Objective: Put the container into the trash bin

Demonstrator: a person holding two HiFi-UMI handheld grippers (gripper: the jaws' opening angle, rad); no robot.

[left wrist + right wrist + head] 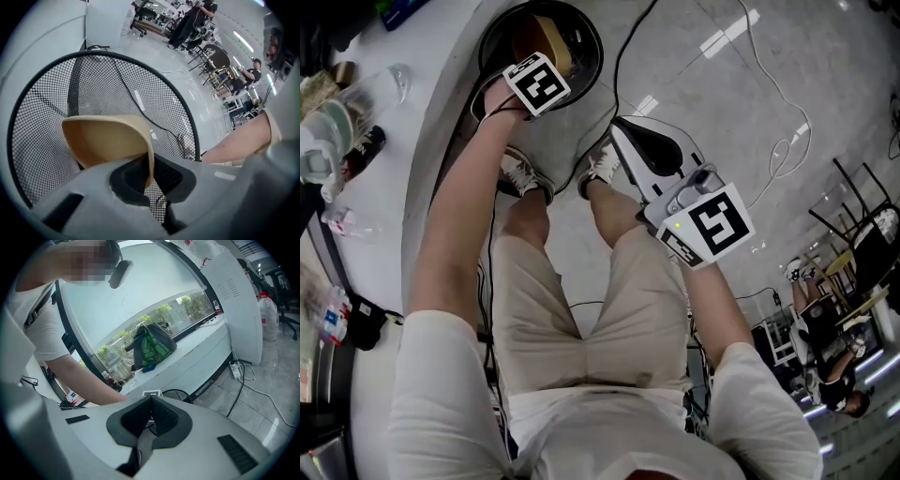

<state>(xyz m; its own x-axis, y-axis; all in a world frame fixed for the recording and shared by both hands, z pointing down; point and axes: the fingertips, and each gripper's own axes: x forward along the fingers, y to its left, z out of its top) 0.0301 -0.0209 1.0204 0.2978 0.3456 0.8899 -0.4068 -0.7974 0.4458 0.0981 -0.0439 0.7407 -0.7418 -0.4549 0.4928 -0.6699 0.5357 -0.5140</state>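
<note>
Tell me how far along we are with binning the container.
Done: the beige curved plastic container is picked up, its wall pinched in the shut left gripper. In hand: it hangs over the mouth of the black wire-mesh trash bin, not yet dropped. Left: open the gripper to let it fall in. The right gripper is shut and empty.

The head camera is looking steeply down past the person's shorts (581, 309) to the floor (722, 112), catching the mesh trash bin (592, 52) at its top edge. The left tool (149, 174) camera is peering along its jaws, close into that same bin, with the beige container (103, 140) filling its foreground. The right tool (151, 399) camera is facing nearly level toward the window desk (197, 351), sharing only the bin's rim just beyond its jaws.
</note>
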